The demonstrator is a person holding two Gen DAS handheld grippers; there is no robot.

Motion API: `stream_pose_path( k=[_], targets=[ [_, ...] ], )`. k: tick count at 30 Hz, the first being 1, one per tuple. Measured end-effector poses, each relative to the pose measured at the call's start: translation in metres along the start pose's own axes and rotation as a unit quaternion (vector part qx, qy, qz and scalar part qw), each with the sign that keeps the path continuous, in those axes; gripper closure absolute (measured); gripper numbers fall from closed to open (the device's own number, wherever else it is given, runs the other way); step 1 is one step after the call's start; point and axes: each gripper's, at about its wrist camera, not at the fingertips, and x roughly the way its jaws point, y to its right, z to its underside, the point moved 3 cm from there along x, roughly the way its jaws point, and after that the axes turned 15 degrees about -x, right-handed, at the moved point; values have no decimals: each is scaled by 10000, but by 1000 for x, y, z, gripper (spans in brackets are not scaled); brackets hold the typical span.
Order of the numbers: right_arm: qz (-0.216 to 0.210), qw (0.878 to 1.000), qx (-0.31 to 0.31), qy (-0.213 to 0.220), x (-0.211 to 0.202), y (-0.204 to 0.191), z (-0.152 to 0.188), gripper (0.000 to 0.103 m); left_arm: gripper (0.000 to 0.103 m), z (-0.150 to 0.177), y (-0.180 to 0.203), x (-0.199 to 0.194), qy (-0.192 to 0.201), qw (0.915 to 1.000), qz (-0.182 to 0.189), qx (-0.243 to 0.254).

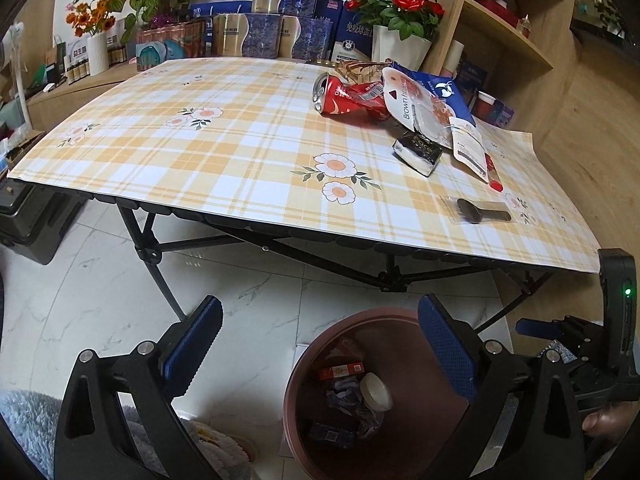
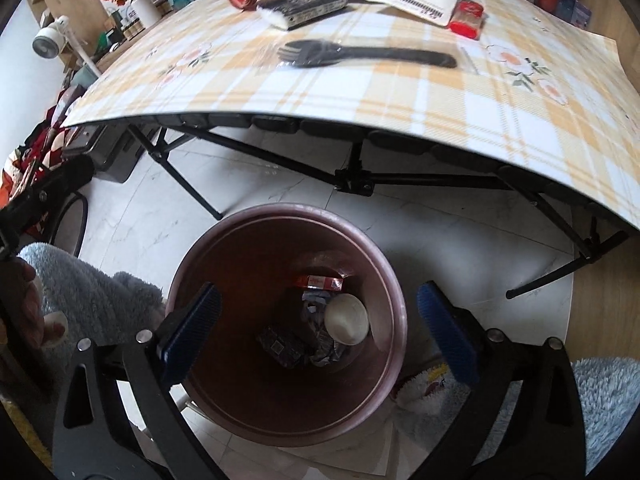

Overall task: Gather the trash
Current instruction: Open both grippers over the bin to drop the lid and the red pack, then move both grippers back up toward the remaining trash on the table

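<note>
A brown round bin [image 2: 384,300] stands on the floor before the table; inside lie a white lid [image 2: 346,319], a red carton [image 2: 320,282] and dark wrappers. My right gripper [image 2: 320,334] hangs open straight above the bin, nothing between its blue pads. My left gripper [image 1: 320,346] is open and empty beside the bin [image 1: 312,360], low in front of the table. On the checked tablecloth [image 1: 240,152] lie a crushed red can [image 1: 344,98], a white pouch [image 1: 416,104], a blue bag [image 1: 444,88], a black packet [image 1: 418,152] and a wrapped black fork [image 2: 360,56].
Boxes and flower pots [image 1: 400,44] line the back of the table. A wooden shelf [image 1: 516,28] rises at the right. Black folding legs [image 2: 356,180] cross under the table. Fluffy grey-blue fabric [image 2: 92,292] lies on the white tiled floor by the bin. A hand [image 1: 608,420] grips the right tool.
</note>
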Motion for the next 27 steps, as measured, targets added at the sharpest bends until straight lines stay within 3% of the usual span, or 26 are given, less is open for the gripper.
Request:
stream_pose_path(
  k=[7, 13, 16, 27],
  targets=[
    [124, 9997, 30, 216, -12, 5, -3, 6, 7, -2, 2, -1, 55, 9997, -210, 98],
    [260, 9973, 76, 679, -39, 13, -15, 6, 7, -13, 15, -13, 496, 9963, -470, 515],
    [302, 9947, 47, 986, -57, 21, -19, 6, 7, -20, 23, -21, 659, 9953, -353, 623],
    [287, 9884, 567, 1379, -79, 45, -33, 6, 7, -41, 33, -36, 796, 9948, 79, 626]
  ],
)
